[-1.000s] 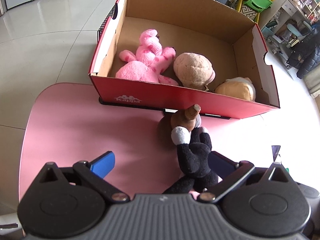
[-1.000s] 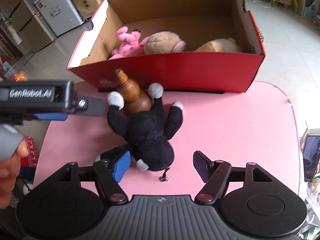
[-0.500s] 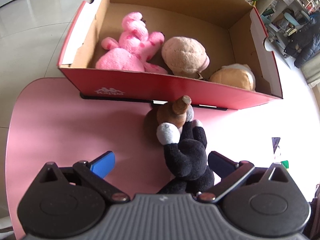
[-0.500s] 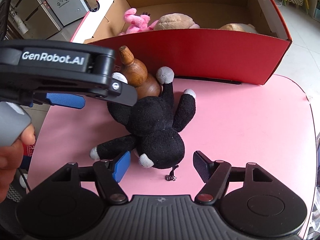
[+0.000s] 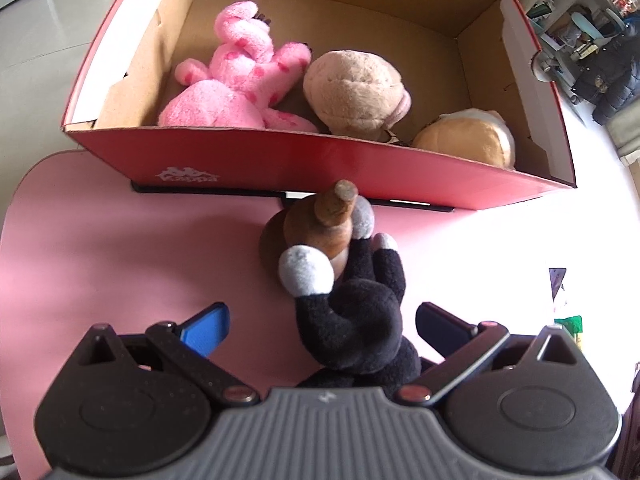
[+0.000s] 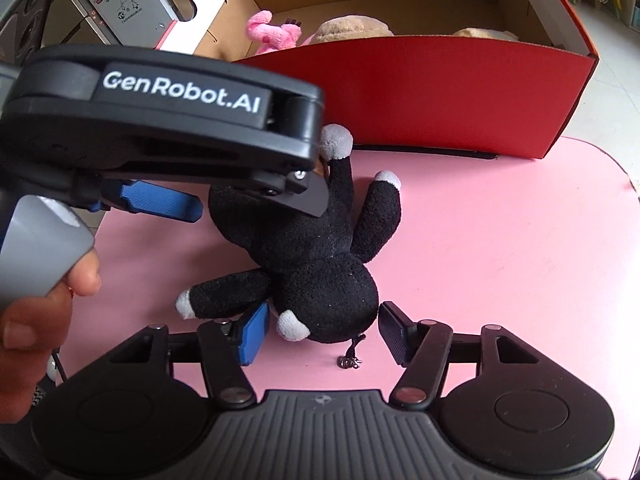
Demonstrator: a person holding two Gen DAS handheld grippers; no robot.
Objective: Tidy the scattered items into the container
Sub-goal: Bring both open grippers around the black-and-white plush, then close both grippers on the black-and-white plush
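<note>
A black plush toy [image 5: 352, 320] with grey paws lies on the pink table [image 5: 120, 248], its arms around a brown wooden gourd [image 5: 320, 228] just in front of the red shoe box [image 5: 280, 160]. My left gripper [image 5: 320, 324] is open and hangs over the toy's upper body, one raised arm between its fingers. My right gripper [image 6: 322, 332] straddles the toy's round head [image 6: 332, 300]. Its jaws are closing, and the right pad stands a sliver off the plush. The left gripper's housing [image 6: 160, 120] hides the gourd in the right wrist view.
Inside the box lie a pink plush [image 5: 240, 80], a beige plush [image 5: 352, 88] and a tan plush [image 5: 468, 140]. A small metal ring [image 6: 350, 360] on a cord lies by the toy's head. A person's hand [image 6: 24, 320] holds the left gripper's handle.
Both grippers have sunk closer to the black plush. The left gripper has slid in over the toy and gourd in the right wrist view. The right jaws have narrowed around the toy's head.
</note>
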